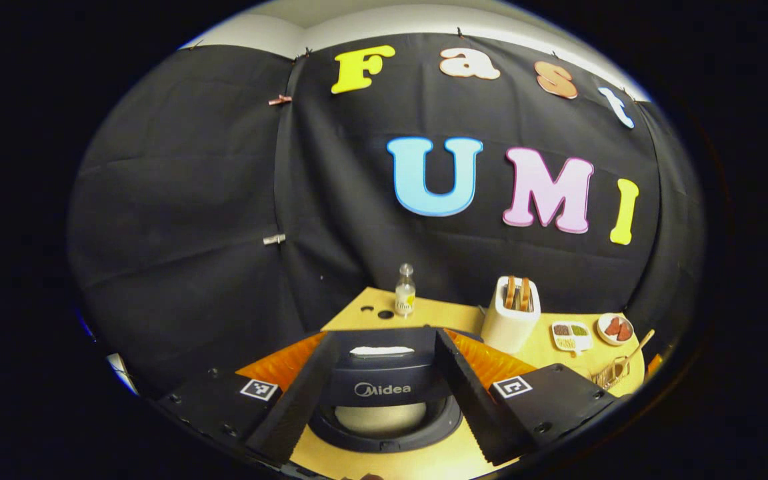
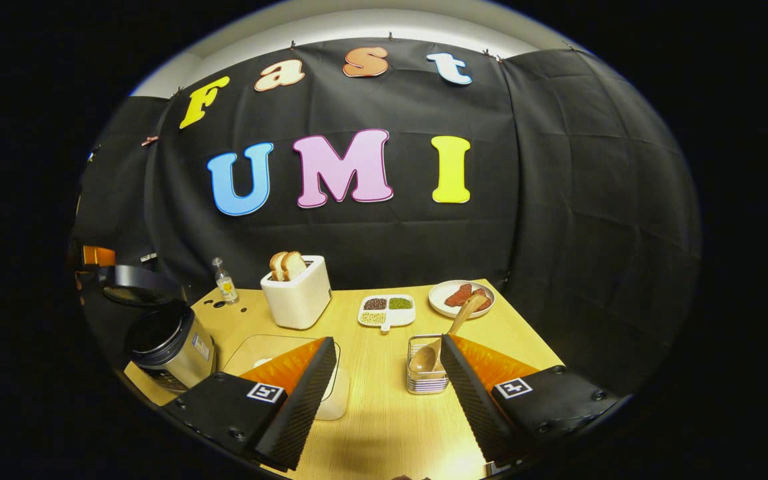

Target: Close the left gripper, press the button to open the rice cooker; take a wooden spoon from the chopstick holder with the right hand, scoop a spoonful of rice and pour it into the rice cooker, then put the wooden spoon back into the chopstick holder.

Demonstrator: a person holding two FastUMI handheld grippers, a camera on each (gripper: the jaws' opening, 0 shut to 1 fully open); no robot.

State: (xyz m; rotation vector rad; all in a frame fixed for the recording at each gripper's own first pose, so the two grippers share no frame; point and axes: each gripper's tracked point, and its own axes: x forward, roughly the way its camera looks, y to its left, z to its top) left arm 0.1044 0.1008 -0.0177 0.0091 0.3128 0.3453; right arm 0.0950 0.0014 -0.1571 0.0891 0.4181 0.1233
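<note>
Left gripper view: left tongs (image 1: 384, 393) are standing apart, fingers straddling the rice cooker (image 1: 384, 400), which is sitting right below on the desk (image 1: 437, 313). Its lid is already up: the dark inner ring and pale pot are showing under the raised lid face. So I'm judging the button step done; the tongs are open now, not together as the press called for. Farther back, the toaster (image 1: 511, 317) is holding bread, with a small bottle (image 1: 405, 290) to its left. At the right edge the wire chopstick holder (image 1: 611, 373) is carrying the wooden spoon (image 1: 634, 350), handle leaning out.

Right gripper view: right tongs (image 2: 387, 380) are also apart, holding nothing, and lining up on the chopstick holder (image 2: 424, 365) just ahead. The wooden spoon (image 2: 447, 333) is resting bowl-down in it, handle tilting up and back, which is leaving a free length to pinch. Rice cooker (image 2: 167, 347) is sitting far left with the lid swung open, ready for the pour. A pale container (image 2: 337, 390) is partly hiding behind the left finger; contents unclear. A divided grain dish (image 2: 387, 310) and a plate (image 2: 461, 298) are sitting behind.
</note>
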